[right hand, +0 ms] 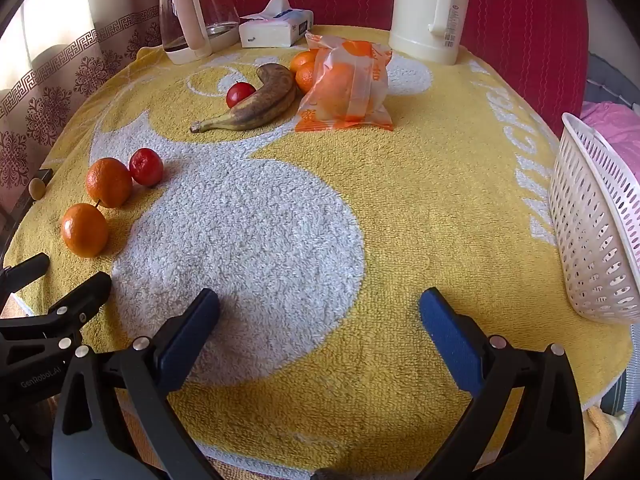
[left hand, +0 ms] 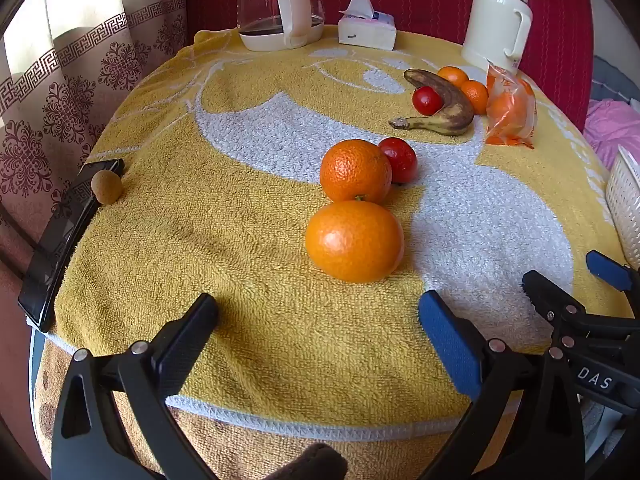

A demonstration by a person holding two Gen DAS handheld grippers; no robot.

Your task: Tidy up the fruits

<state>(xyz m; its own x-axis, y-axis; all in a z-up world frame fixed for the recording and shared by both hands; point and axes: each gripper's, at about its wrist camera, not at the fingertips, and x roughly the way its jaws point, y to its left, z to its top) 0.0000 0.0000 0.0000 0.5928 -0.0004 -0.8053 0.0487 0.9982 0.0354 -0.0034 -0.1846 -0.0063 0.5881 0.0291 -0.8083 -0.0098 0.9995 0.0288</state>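
Two oranges lie on the yellow and white towel: a near orange (left hand: 355, 241) (right hand: 84, 231) and a far orange (left hand: 355, 171) (right hand: 109, 182), with a red fruit (left hand: 399, 159) (right hand: 146, 167) beside the far one. Farther back lie a brown-spotted banana (left hand: 440, 104) (right hand: 256, 105), another red fruit (left hand: 427, 100) (right hand: 239, 94), two small oranges (left hand: 464, 84) (right hand: 305, 69) and a bag of oranges (left hand: 510, 110) (right hand: 346, 88). My left gripper (left hand: 318, 320) (right hand: 60, 276) is open and empty, just short of the near orange. My right gripper (right hand: 320, 316) (left hand: 568, 280) is open and empty over the towel's white patch.
A white plastic basket (right hand: 592, 224) (left hand: 626, 208) tilts at the table's right edge. A glass kettle (left hand: 280, 4) (right hand: 196, 12), tissue box (left hand: 366, 26) (right hand: 276, 26) and cream thermos (left hand: 498, 18) (right hand: 430, 12) stand at the back. A small brown ball (left hand: 106, 187) and black phone (left hand: 64, 240) lie at the left edge.
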